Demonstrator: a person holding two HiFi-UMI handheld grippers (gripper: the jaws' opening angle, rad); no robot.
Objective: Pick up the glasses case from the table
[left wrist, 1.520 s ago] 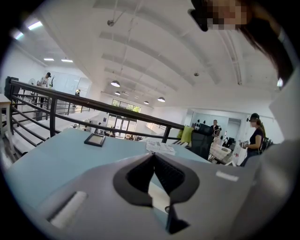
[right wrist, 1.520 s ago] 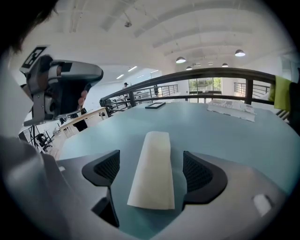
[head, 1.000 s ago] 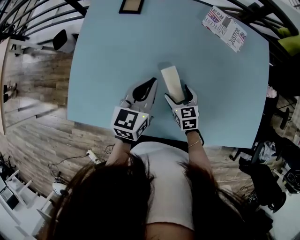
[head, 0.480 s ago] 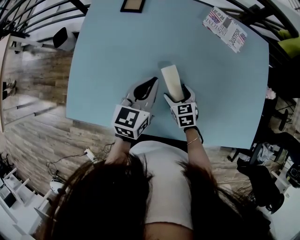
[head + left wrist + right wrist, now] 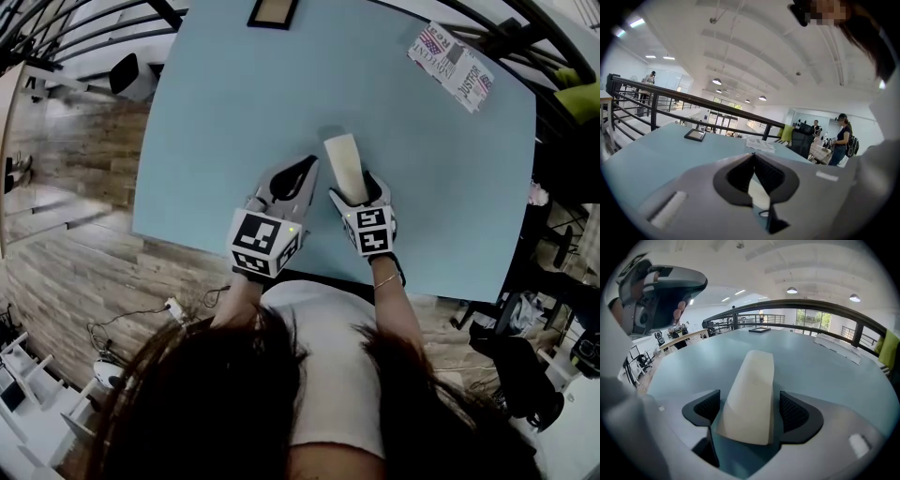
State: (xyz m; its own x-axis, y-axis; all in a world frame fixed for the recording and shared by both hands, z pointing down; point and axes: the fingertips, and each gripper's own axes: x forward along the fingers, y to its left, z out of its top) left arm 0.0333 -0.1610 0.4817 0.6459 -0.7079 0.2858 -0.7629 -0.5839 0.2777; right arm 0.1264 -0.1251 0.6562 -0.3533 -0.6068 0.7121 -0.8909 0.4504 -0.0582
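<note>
The cream glasses case (image 5: 342, 164) lies lengthwise on the light blue table (image 5: 234, 112), a little in from its near edge. My right gripper (image 5: 356, 187) stands open with one jaw on each side of the case's near end. In the right gripper view the case (image 5: 750, 394) fills most of the space between the dark pads (image 5: 708, 409), with a narrow gap on each side. My left gripper (image 5: 307, 164) rests just left of the case, shut, with nothing in it. Its tips meet in the left gripper view (image 5: 753, 157).
A dark picture frame (image 5: 272, 12) lies at the table's far edge, and a printed paper (image 5: 452, 66) at the far right corner. A black railing (image 5: 656, 93) runs past the far side. People (image 5: 843, 140) stand in the background. The near edge is close under my grippers.
</note>
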